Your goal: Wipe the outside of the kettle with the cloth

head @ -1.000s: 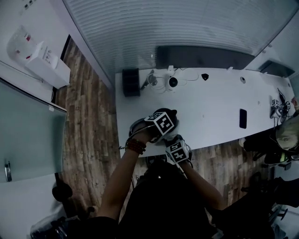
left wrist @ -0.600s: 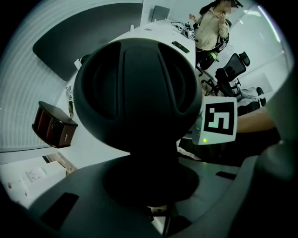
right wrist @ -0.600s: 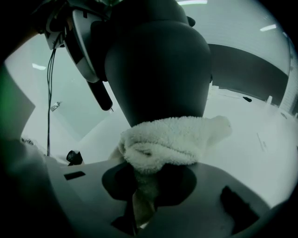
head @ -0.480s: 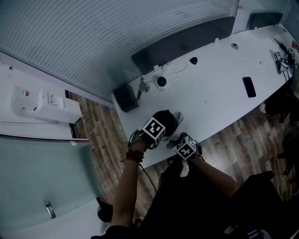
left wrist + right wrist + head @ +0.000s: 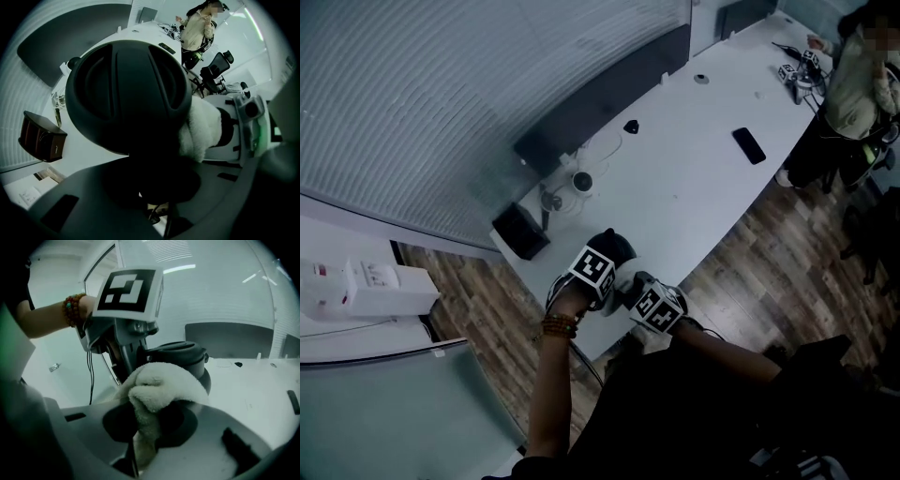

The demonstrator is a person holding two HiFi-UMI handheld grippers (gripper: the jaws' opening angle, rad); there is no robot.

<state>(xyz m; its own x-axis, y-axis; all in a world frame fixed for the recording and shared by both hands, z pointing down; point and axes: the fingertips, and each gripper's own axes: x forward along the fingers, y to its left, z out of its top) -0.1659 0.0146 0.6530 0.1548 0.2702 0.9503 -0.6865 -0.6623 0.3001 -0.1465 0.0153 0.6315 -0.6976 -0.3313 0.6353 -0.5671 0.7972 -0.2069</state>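
A black kettle (image 5: 617,247) stands near the front left corner of the white table (image 5: 694,206). My left gripper (image 5: 592,270) reaches down over it from above. In the left gripper view the domed lid (image 5: 126,89) fills the frame, and the left gripper (image 5: 164,187) is shut on the dark handle below it. My right gripper (image 5: 656,307) sits just right of the kettle. It is shut on a bunched white cloth (image 5: 159,390), which rests against the kettle's (image 5: 180,355) side. The cloth (image 5: 201,126) also shows beside the lid. The kettle's lower body is hidden.
A black speaker box (image 5: 520,232) and a small white round device (image 5: 581,181) with cables stand behind the kettle. A dark phone (image 5: 748,145) lies further along the table. A person (image 5: 853,84) sits at the far end. The table's front edge (image 5: 581,328) is close to the kettle.
The head view has swung so the table runs up to the right. The right gripper with the cloth has risen a little along the kettle's side. The left gripper keeps its hold.
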